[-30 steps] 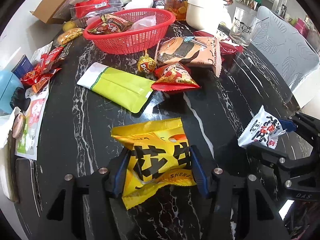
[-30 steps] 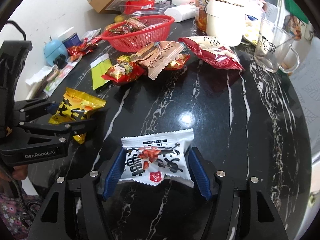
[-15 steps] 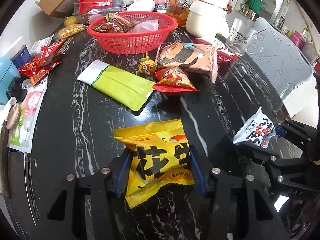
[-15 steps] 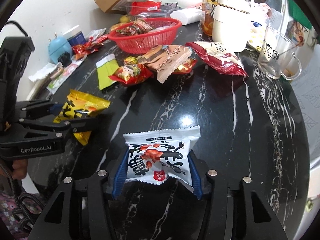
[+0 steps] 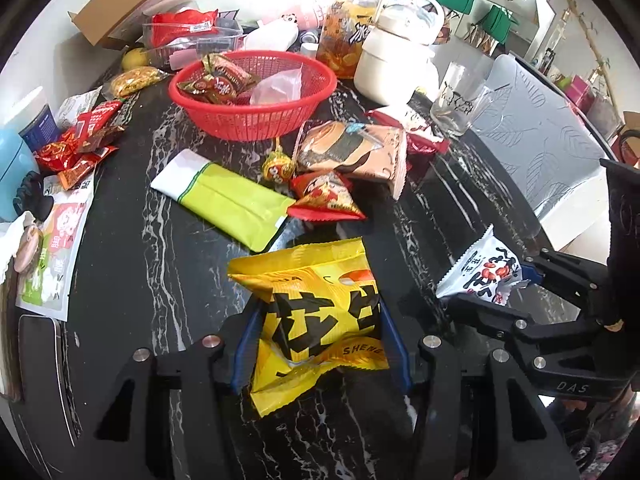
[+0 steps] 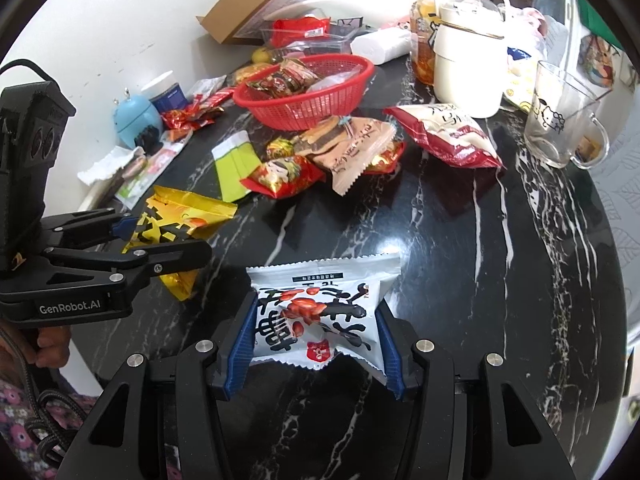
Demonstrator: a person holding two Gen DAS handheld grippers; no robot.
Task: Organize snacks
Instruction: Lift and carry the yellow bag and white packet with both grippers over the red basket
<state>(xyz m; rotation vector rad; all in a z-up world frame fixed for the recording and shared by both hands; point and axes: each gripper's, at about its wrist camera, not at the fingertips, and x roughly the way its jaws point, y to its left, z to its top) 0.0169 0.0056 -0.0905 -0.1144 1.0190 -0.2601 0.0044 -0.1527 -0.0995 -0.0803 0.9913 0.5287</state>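
Note:
My left gripper (image 5: 320,328) is shut on a yellow snack bag (image 5: 316,312) with black characters, held a little above the black marble table (image 5: 160,280). In the right wrist view that bag (image 6: 180,224) shows at the left in the left gripper (image 6: 152,240). The right gripper (image 6: 316,328) is shut on a white peanut packet (image 6: 320,312), its blue pads pressing both sides. That packet (image 5: 480,272) appears at the right of the left wrist view. A red basket (image 5: 252,100) holding a few snacks stands at the back.
Between the grippers and the basket lie a green tissue pack (image 5: 224,200), a red triangular snack (image 5: 324,198), a tan bun packet (image 5: 352,152) and a red-white bag (image 6: 444,136). A cream kettle (image 6: 468,68), a glass mug (image 6: 560,120) and a juice bottle (image 5: 344,28) stand behind. Small packets crowd the left edge.
The right gripper's jaws have closed onto the white packet. The left gripper has risen a little with the yellow bag, and more of the far table shows.

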